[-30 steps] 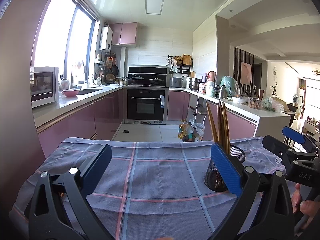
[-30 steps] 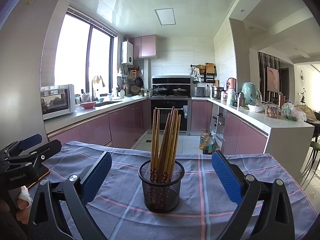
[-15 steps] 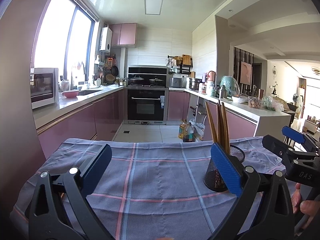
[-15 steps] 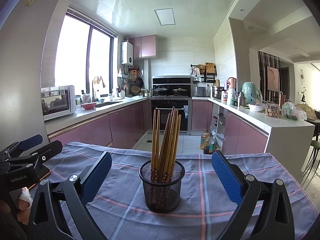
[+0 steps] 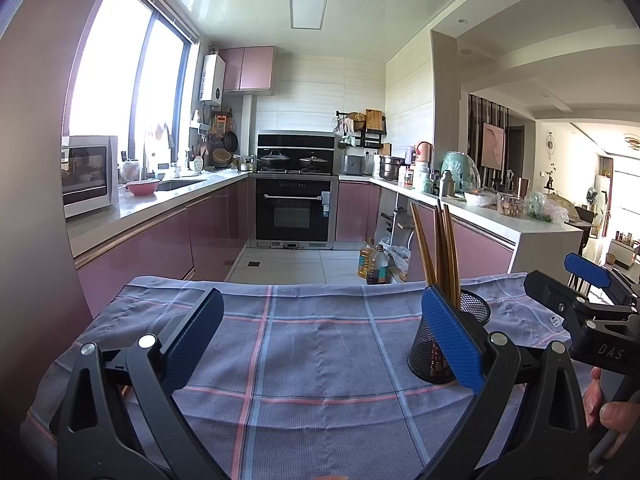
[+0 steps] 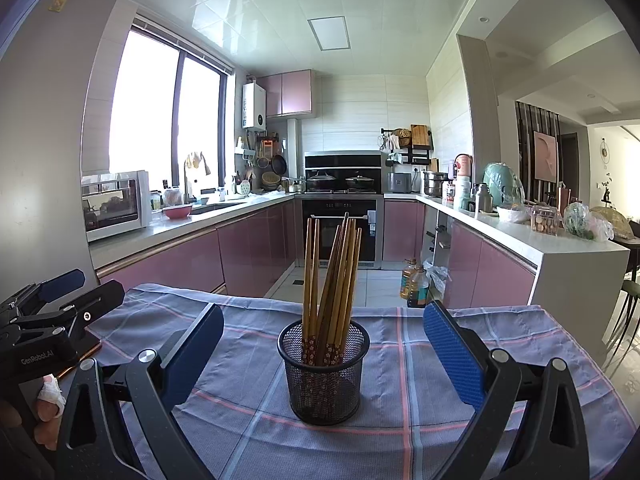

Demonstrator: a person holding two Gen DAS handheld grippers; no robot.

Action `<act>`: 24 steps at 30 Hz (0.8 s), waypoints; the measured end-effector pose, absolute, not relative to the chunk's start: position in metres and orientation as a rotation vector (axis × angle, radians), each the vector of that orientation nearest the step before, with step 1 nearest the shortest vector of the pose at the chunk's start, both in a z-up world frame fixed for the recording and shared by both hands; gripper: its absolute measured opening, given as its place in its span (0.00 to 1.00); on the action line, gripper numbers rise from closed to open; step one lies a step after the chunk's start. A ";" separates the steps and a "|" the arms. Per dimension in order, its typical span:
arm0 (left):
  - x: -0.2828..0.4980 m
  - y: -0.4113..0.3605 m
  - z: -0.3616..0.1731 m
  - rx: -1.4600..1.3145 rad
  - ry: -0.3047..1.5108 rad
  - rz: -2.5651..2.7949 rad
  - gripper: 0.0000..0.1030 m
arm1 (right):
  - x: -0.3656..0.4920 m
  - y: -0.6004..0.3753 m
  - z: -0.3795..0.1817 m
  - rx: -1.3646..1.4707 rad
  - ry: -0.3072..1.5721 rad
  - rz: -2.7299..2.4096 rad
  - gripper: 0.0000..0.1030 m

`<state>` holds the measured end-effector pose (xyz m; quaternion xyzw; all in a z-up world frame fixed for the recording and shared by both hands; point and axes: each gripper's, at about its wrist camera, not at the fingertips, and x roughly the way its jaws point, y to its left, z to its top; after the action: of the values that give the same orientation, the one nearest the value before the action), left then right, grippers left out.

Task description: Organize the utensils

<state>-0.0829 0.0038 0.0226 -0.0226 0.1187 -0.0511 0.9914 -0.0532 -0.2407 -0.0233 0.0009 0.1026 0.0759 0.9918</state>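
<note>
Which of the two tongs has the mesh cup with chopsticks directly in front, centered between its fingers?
The right tongs: the mesh cup stands centered between its fingers. The left tongs face bare cloth.

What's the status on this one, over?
Both grippers, left and right, open, empty. Chopsticks upright in mesh cup on cloth. Nothing in the way.

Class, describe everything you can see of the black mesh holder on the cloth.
The mesh holder is a round black wire cup, open at the top, standing upright on the checked cloth. A bundle of brown chopsticks with patterned lower ends leans inside it. It sits between the fingers of the open right gripper, which do not touch it.
</note>
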 end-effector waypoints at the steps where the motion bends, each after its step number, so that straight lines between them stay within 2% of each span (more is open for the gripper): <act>1: -0.083 0.004 0.023 -0.044 0.238 -0.102 0.95 | -0.053 -0.241 -0.023 0.002 0.206 0.153 0.94; 24: -0.083 0.004 0.022 -0.040 0.241 -0.100 0.95 | -0.052 -0.241 -0.027 0.008 0.209 0.152 0.94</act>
<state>-0.0827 0.0040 0.0217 -0.0201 0.1203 -0.0497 0.9913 -0.0516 -0.2414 -0.0270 0.0040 0.1043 0.0760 0.9916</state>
